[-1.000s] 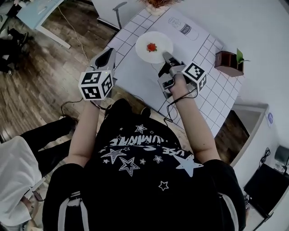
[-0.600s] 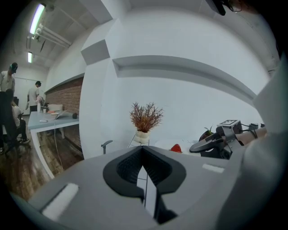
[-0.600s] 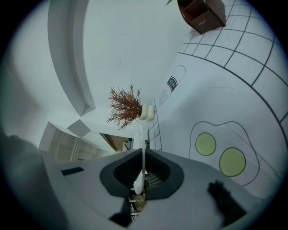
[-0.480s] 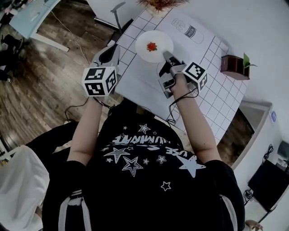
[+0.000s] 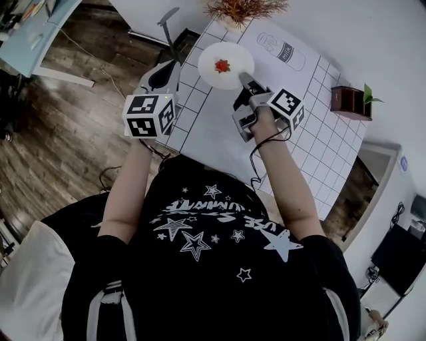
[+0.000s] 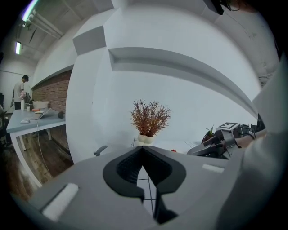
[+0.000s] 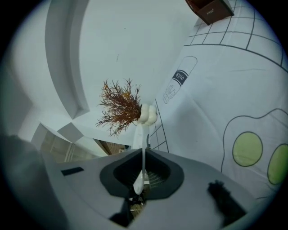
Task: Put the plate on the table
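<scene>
White round plate (image 5: 226, 64), a small red piece of food (image 5: 222, 65) at its centre, sits at the upper middle of the head view. It is pinched by its near rim in the right gripper (image 5: 246, 81), whose jaws close on the thin edge. In the right gripper view that rim is a pale sliver running straight up between them. The grip at the rim, with the gripper turned on its side, looks chosen to keep the plate level so the food does not slide on the way to the white grid-lined surface (image 5: 313, 140) and its pale printed mat (image 5: 219, 116). The left gripper (image 5: 168, 70), at the plate's left and apart from it, has its jaws drawn together on nothing, seemingly kept clear as a spare. Whether the plate already rests on the surface or hangs just above it cannot be told, since no view shows its underside. The red food is too small to name. The rust-coloured dried plant in a white pot (image 5: 243, 10) is cut off by the top of the frame. The person's dark star-printed shirt (image 5: 206, 246) hides the near part of the surface.
</scene>
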Demonstrator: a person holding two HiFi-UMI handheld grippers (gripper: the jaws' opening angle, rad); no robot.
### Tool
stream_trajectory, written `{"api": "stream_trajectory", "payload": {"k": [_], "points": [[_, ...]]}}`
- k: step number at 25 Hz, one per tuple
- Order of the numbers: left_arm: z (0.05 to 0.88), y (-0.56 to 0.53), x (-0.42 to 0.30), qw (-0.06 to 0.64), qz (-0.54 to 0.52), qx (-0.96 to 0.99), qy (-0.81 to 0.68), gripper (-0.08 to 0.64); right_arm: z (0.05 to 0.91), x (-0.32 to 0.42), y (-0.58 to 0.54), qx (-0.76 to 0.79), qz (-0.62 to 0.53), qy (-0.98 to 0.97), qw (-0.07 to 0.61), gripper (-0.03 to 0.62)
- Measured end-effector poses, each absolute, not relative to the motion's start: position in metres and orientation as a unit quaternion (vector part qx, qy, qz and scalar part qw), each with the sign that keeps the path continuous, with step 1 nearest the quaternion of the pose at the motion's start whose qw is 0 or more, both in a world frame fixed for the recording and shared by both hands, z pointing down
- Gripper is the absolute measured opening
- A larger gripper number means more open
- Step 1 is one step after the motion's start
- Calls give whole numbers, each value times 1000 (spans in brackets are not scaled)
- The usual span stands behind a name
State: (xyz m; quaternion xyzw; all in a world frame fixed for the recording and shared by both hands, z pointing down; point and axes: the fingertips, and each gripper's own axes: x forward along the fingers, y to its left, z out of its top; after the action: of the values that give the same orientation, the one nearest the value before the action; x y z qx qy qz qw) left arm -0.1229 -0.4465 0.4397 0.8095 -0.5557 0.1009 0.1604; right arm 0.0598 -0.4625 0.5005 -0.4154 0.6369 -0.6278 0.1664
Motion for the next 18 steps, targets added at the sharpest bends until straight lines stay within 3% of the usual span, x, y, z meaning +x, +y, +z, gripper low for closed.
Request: {"api": "stream_trajectory", "payload": {"k": [18], "points": [[477, -514, -144, 192, 106, 832, -510, 9, 555, 25, -515, -450, -634, 614, 139, 20]]}}
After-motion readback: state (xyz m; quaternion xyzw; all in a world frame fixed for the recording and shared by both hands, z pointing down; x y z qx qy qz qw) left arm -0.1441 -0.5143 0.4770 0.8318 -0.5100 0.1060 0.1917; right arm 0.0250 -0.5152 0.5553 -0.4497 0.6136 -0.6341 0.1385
